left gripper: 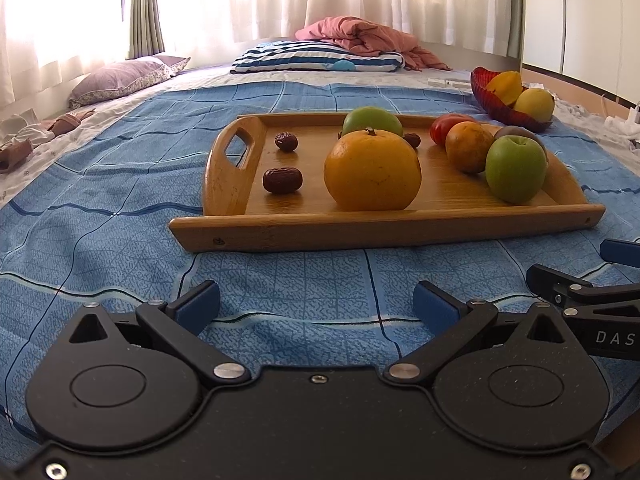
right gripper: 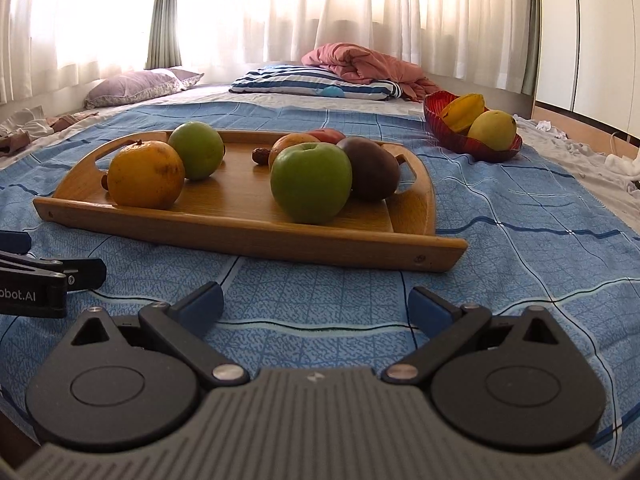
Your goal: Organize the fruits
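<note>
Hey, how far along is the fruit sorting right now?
Early on. Done: the red bowl holds a starfruit and a yellow fruit. In hand: nothing; left gripper and right gripper have open jaws over the blue bedspread. Left: oranges, green apples, dates and others still on the wooden tray.

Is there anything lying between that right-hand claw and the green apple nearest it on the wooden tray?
Only the tray's own low front rim. The right gripper hangs open above the blue checked bedspread, and the round green apple sits just behind that rim. No other fruit blocks it.
</note>
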Demonstrator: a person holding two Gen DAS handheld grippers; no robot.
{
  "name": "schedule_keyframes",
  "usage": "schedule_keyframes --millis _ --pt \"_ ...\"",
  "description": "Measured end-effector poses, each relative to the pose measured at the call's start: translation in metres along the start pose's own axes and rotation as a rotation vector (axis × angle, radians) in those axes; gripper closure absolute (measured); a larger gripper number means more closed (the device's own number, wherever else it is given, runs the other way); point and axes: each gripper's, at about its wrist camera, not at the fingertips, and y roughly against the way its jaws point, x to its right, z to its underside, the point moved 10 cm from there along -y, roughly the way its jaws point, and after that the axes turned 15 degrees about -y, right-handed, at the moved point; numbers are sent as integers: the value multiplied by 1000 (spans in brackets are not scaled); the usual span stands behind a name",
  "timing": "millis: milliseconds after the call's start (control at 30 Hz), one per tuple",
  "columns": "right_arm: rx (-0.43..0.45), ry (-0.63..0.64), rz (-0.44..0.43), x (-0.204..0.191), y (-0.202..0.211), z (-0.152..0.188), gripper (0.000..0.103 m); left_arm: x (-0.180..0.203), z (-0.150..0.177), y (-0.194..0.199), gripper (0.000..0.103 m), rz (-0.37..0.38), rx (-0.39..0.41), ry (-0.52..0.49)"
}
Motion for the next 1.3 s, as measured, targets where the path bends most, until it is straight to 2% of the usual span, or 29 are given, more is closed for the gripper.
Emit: schedule_keyframes --millis 300,1300 --pt "5 42 11 -3 -6 5 0 1 3 -3 0 6 7 -13" --pt "9 38 3 -2 -5 6 0 0 5 -3 0 10 3 -7"
